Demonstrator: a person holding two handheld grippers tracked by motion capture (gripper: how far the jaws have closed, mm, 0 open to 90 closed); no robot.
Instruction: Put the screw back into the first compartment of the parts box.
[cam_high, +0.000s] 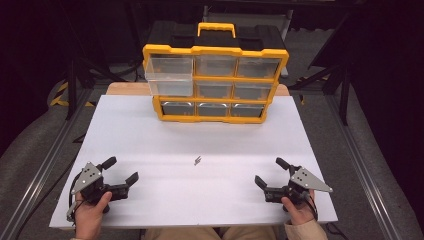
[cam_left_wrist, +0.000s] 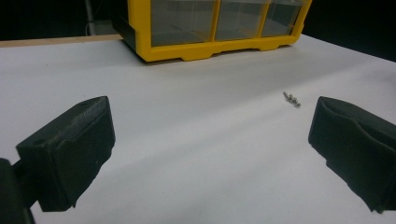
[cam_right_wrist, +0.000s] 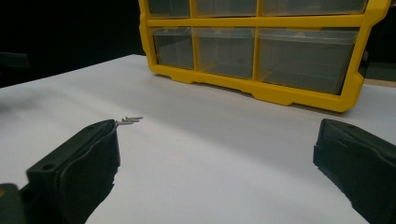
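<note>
The screws (cam_high: 198, 160) lie in a small cluster at the centre of the white tabletop (cam_high: 150, 145), at 6 o'clock from the yellow drawer organiser (cam_high: 216, 82). Both tools stand open and empty: the left tool (cam_high: 121, 170) at 8 o'clock from the cluster, the right tool (cam_high: 270, 172) at 4 o'clock. The screws are judged light, rigid, smooth metal, liable to roll or scatter. Recommended grip: across the shanks, jaws set low to the surface.

Left tongs (cam_high: 121, 169) and right tongs (cam_high: 268, 171) low, well apart, jaws wide open, empty.
</note>
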